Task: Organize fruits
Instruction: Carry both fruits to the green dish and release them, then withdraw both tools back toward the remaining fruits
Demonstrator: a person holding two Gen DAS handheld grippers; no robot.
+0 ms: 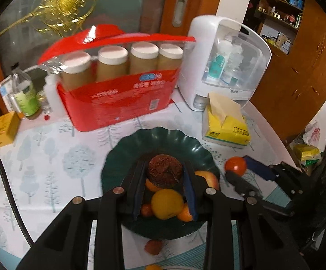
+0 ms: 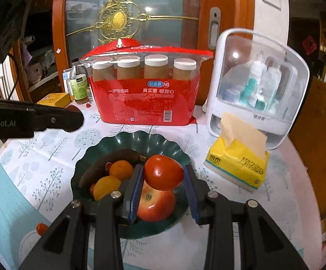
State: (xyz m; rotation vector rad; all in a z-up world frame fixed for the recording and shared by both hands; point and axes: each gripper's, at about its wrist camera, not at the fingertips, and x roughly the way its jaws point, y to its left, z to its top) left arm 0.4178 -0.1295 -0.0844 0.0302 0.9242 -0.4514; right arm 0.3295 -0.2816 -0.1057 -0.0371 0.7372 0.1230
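Note:
A dark green scalloped bowl (image 1: 127,148) (image 2: 100,144) holds an apple (image 2: 156,204), a yellow citrus (image 1: 167,203), oranges (image 2: 120,169) and a dark banana (image 2: 109,164). My left gripper (image 1: 164,168) hangs over the bowl, shut on a brown wrinkled round fruit (image 1: 165,172). In the right wrist view only its black body (image 2: 50,119) shows at the left. My right gripper (image 2: 164,168) (image 1: 236,166) is shut on a red tomato (image 2: 163,172) (image 1: 235,166), over the bowl's right side above the apple. A small red fruit (image 1: 154,246) (image 2: 42,228) lies on the tablecloth in front of the bowl.
Behind the bowl stands a red pack of paper cups (image 2: 145,99). A white storage case (image 2: 253,85) and a yellow tissue pack (image 2: 237,164) are at the right. A bottle (image 2: 78,87) and a yellow box (image 2: 54,100) sit at the back left.

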